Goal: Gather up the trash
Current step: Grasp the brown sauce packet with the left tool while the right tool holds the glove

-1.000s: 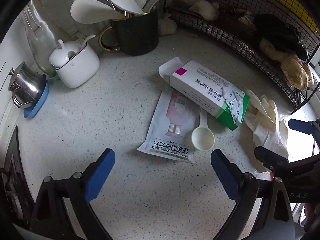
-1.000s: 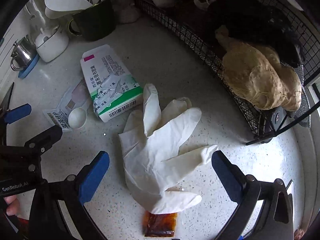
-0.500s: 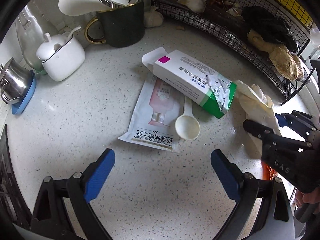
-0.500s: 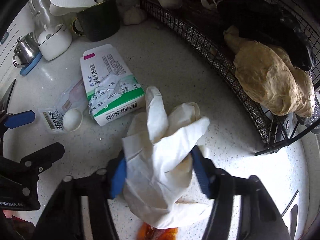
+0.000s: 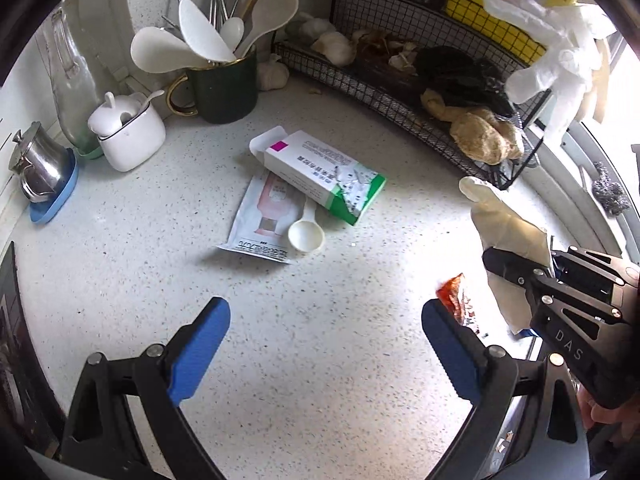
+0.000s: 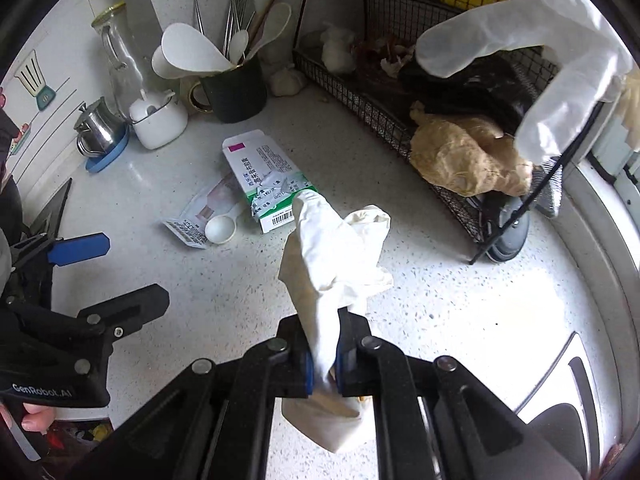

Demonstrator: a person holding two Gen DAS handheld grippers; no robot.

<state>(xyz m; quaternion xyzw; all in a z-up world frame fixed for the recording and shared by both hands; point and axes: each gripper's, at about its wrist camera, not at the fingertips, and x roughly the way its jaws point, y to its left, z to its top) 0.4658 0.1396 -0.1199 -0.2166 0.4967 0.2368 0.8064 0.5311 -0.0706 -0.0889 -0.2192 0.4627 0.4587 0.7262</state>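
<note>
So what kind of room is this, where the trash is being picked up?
Most likely a home kitchen counter. A dark mug packed with rice paddles and utensils stands in the corner, a wire rack holding garlic and ginger runs along the speckled countertop, and a small steel pitcher sits at the wall.

The right tongs, just closed, pinch a white glove; the left tongs gape empty, both tilted downward.

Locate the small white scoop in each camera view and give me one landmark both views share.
Left wrist: the white scoop lies near picture centre, on the flat sachet, just below the green-and-white box.
Right wrist: the scoop lies left of centre, left of that box's barcode end.
Shared landmark: the dark green mug of utensils at the back.
</note>
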